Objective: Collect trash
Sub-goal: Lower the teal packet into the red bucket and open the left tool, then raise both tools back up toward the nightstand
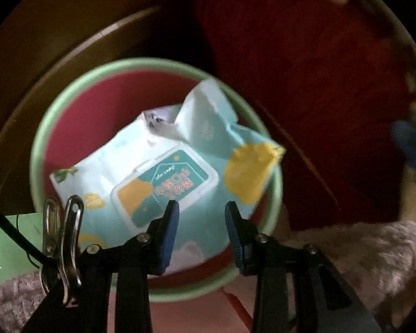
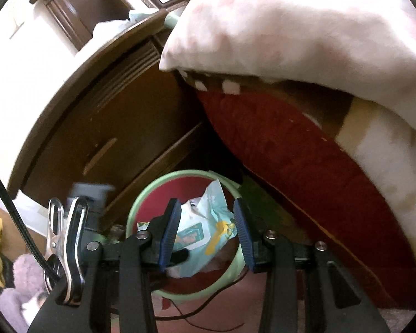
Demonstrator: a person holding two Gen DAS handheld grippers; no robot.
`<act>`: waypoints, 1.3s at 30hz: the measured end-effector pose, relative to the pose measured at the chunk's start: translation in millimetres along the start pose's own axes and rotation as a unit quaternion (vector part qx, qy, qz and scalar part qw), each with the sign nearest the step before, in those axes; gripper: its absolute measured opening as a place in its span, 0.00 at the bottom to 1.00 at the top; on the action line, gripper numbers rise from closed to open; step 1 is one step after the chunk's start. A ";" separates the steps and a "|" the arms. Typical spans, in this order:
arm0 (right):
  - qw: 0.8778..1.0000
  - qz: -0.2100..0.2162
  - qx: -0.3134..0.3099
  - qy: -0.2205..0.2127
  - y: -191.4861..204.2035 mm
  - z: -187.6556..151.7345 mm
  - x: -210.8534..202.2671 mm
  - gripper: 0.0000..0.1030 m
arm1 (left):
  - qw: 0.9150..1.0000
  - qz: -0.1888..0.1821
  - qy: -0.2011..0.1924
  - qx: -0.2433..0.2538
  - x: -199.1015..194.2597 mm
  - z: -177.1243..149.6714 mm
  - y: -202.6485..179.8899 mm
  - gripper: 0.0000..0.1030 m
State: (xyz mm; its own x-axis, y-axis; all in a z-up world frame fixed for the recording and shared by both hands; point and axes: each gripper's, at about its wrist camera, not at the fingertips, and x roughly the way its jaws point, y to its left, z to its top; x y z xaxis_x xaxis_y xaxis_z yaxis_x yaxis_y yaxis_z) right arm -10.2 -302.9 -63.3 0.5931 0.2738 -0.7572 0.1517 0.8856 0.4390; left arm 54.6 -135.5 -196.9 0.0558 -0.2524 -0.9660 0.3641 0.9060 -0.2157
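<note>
Wipes pack (image 1: 163, 174) inside the green-rimmed bin (image 1: 69, 94), leaning against its rim.
Left tongs (image 1: 201, 208) and right tongs (image 2: 206, 216) both stand spread and empty above it. Likely risk: the pack's corner overhangs the rim, so a nudge could tip it out.

Two wrist-mounted fisheye views above a floor-level bin.

The left wrist camera looks steeply down, from close, into the green-rimmed bin (image 1: 38, 149); the wet-wipe pack (image 1: 163, 172) inside fills the frame's middle. The right wrist camera sits higher and farther back, tilted obliquely down, taking in the wooden cabinet (image 2: 97, 127) and bedding (image 2: 305, 41) above. Both views share the bin (image 2: 141, 202), the pack (image 2: 205, 224) and the red fabric beside them.
</note>
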 end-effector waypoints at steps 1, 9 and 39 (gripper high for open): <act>1.000 0.002 0.000 -0.001 -0.9 -0.5 -1.4 0.39 | 1.000 0.015 0.006 0.001 7.8 2.2 0.3 0.34; 1.000 0.001 0.006 -0.012 -4.8 3.6 -7.1 0.39 | 0.996 0.075 0.055 -0.012 52.1 22.9 8.2 0.35; 0.994 0.060 -0.041 -0.076 24.9 8.9 -31.6 0.39 | 0.996 0.045 -0.075 0.006 -87.4 8.3 -24.6 0.35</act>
State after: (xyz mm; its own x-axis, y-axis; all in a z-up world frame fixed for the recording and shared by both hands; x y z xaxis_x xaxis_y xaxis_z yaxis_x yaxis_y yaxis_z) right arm -18.1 -292.8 -24.2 0.7161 0.3258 -0.6173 0.0109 0.8791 0.4766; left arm 48.6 -138.5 -105.9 0.2267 -0.2189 -0.9490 0.3626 0.9233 -0.1264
